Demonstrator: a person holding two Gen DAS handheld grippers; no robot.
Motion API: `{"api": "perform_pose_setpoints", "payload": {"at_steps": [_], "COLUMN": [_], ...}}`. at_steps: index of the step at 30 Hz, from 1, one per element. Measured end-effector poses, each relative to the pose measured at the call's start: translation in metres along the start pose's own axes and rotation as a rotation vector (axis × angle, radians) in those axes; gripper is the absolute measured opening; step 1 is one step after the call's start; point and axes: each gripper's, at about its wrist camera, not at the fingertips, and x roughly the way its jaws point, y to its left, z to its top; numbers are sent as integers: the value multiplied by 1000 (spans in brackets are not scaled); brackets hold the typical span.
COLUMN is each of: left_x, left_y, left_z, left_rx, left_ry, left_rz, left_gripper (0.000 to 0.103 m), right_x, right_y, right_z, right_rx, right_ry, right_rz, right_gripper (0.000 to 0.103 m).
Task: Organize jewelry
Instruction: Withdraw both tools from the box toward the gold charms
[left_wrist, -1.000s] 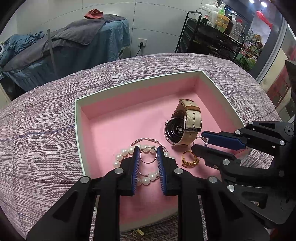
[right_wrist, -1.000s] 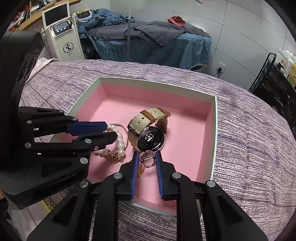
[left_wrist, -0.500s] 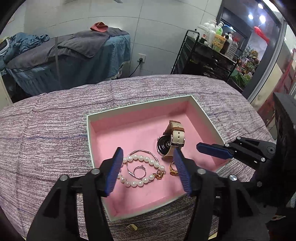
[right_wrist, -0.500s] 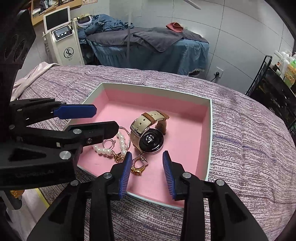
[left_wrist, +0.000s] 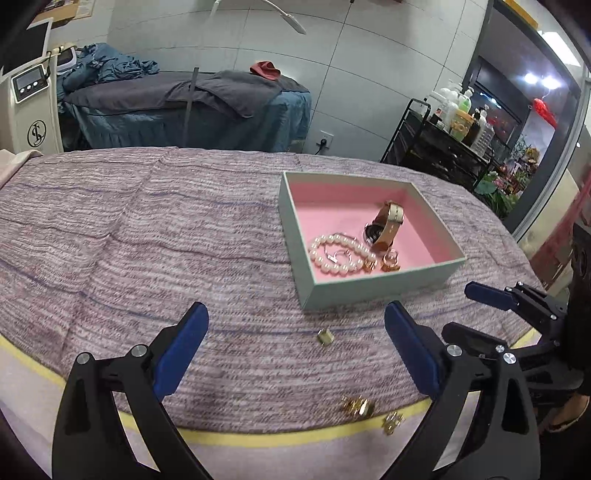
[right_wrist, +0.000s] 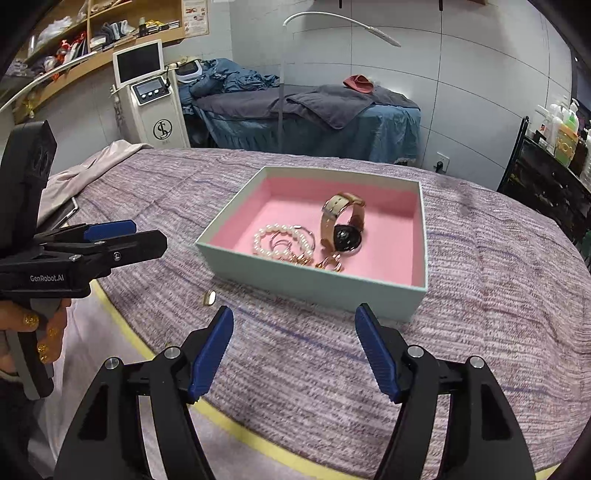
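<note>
A pale green box (left_wrist: 369, 290) (right_wrist: 306, 280) with a pink lining sits on the purple woven cloth. In it lie a tan-strapped watch (left_wrist: 386, 225) (right_wrist: 341, 225), a pearl bracelet (left_wrist: 332, 254) (right_wrist: 266, 240), a silver ring (left_wrist: 339, 254) and gold rings (left_wrist: 389, 263) (right_wrist: 328, 264). On the cloth in front of the box rest a small gold piece (left_wrist: 325, 336) (right_wrist: 209, 297) and gold pieces (left_wrist: 357, 406) near the yellow line. My left gripper (left_wrist: 295, 312) (right_wrist: 122, 236) and right gripper (right_wrist: 294, 315) (left_wrist: 491, 295) hover short of the box, jaws opening, nothing between them.
A yellow tape line (left_wrist: 280, 437) marks the table's near edge. Behind the table stand a blue treatment bed (right_wrist: 314, 118), a white machine with a screen (right_wrist: 151, 99) and a black trolley of bottles (left_wrist: 454, 136). A hand (right_wrist: 33, 332) holds the left gripper.
Both grippers have drawn back out of the box toward the table's near edge and their jaws have spread wide. The silver ring and a gold ring they were around now lie in the box.
</note>
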Motion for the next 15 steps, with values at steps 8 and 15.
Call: {"api": "perform_pose_setpoints", "payload": {"at_steps": [8, 15], "left_x": [-14, -15], "left_y": [8, 10], "left_z": [-54, -83], "left_rx": [-5, -30], "left_ry": [28, 54], "left_rz": [48, 55], "left_gripper": [95, 95], "right_x": [-5, -4], "right_y": [36, 54], "right_z": [-30, -46], "right_rx": [-55, -73], "right_ry": [40, 77], "right_rz": [36, 56], "right_gripper": [67, 67]}}
